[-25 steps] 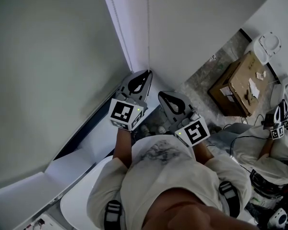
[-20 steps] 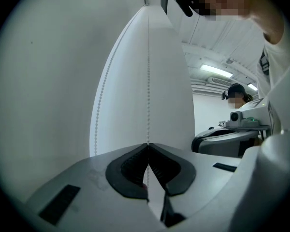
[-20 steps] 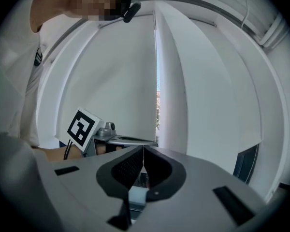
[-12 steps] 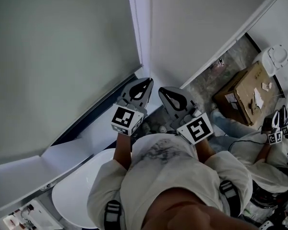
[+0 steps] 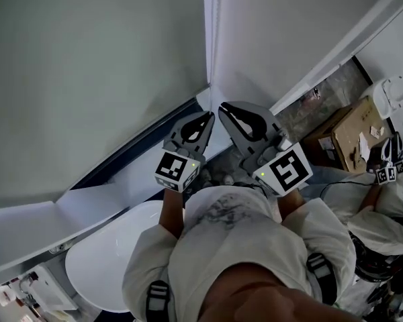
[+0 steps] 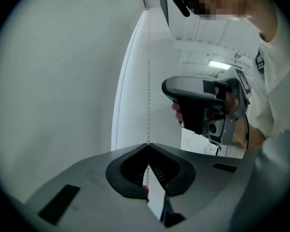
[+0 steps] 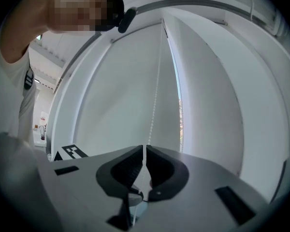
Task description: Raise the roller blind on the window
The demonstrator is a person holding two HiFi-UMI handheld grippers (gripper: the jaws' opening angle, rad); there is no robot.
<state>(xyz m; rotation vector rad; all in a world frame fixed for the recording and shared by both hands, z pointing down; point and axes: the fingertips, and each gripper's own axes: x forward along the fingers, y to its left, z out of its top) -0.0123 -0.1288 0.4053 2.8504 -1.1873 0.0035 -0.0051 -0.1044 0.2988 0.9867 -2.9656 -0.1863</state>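
Mid-haul, by the look of it, on the thin white bead chain (image 6: 148,81) beside the pale grey fabric roller blind (image 5: 87,79), which hangs nearly full-length with only a dark strip bared at the sill. Pinching that chain with both left gripper (image 6: 148,145) and right gripper (image 7: 144,151), jaws pressed together on it, side by side. Next, probably: loosen one, regrip higher, pull down steadily.

Blind (image 5: 87,79): plain pale grey sheet, drawn down, filling the upper left of the head view; its lower edge slants from the left edge to centre. Chain (image 6: 149,81): white beads, two strands at upper centre. One taut strand is pinched in the left tongs (image 6: 148,144), one in the right tongs (image 7: 144,148).
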